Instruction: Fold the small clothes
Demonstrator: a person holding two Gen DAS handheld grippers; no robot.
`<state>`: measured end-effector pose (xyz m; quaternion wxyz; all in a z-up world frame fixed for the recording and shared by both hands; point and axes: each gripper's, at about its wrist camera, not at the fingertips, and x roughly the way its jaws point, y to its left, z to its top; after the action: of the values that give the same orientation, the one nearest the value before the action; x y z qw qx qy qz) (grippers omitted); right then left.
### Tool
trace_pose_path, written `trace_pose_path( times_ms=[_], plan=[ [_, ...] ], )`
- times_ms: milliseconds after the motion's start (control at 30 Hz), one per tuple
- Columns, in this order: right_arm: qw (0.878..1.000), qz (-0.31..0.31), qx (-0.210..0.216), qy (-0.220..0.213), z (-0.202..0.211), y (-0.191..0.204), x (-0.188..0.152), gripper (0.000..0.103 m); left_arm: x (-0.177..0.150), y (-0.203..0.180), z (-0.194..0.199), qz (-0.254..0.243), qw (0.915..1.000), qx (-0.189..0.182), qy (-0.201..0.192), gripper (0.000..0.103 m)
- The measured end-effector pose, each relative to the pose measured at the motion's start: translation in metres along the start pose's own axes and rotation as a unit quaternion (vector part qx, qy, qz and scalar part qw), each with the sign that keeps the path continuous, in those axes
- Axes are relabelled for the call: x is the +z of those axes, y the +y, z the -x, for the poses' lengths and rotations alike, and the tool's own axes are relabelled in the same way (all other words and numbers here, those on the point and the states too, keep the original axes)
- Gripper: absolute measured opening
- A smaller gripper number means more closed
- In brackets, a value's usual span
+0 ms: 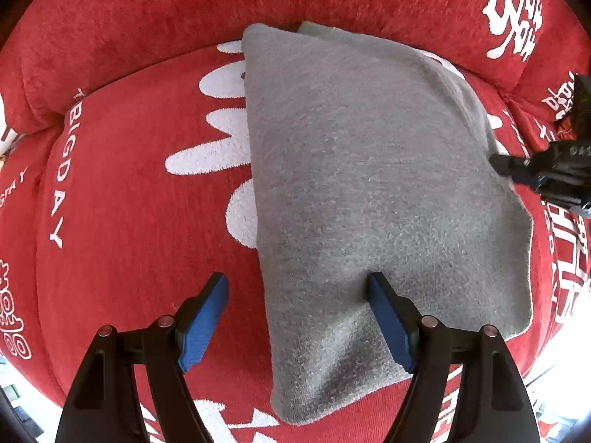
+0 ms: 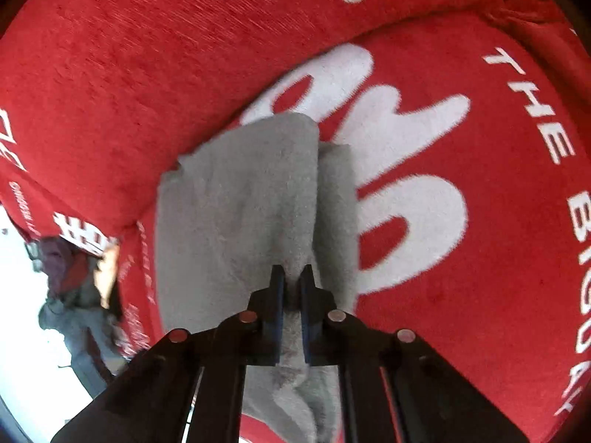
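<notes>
Pinching cloth (image 2: 236, 199) edge in our right gripper (image 2: 291, 277) to carry fold; left gripper (image 1: 297, 313) wide, straddling near edge on cushion (image 1: 129, 192), steadying.

The grey cloth (image 1: 369, 184) lies on the red cushion (image 1: 129, 221) and is the landmark. Left of the cloth the cushion is bare and flat, so a gripper can pass there. Behind the cloth the red backrest (image 1: 147, 18) rises and closes that way. At the cloth's right edge the right gripper (image 1: 496, 162) stands in the way, clamped on the cloth.
</notes>
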<state>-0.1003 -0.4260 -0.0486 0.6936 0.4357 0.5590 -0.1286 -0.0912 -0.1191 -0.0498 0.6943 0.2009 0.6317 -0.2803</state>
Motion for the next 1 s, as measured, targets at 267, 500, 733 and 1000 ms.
trace_pose_path(
  times_ms=[267, 500, 733, 1000],
  plan=[
    [1.0, 0.011, -0.012, 0.008, 0.001, 0.001, -0.008, 0.008, 0.006, 0.0, -0.003, 0.002, 1.0, 0.004, 0.007, 0.078],
    [1.0, -0.025, -0.005, 0.004, 0.017, -0.016, -0.022, 0.009, 0.005, 0.0, -0.002, -0.002, 1.0, 0.004, 0.007, 0.078],
    [0.999, -0.046, 0.012, 0.01, 0.025, -0.026, -0.031, 0.009, 0.006, 0.002, -0.01, 0.006, 0.9995, 0.001, 0.031, 0.092],
    [0.999, -0.028, 0.027, 0.016, 0.025, -0.019, -0.034, 0.058, 0.006, 0.019, -0.013, 0.047, 0.9949, -0.066, 0.059, 0.092]
  ],
)
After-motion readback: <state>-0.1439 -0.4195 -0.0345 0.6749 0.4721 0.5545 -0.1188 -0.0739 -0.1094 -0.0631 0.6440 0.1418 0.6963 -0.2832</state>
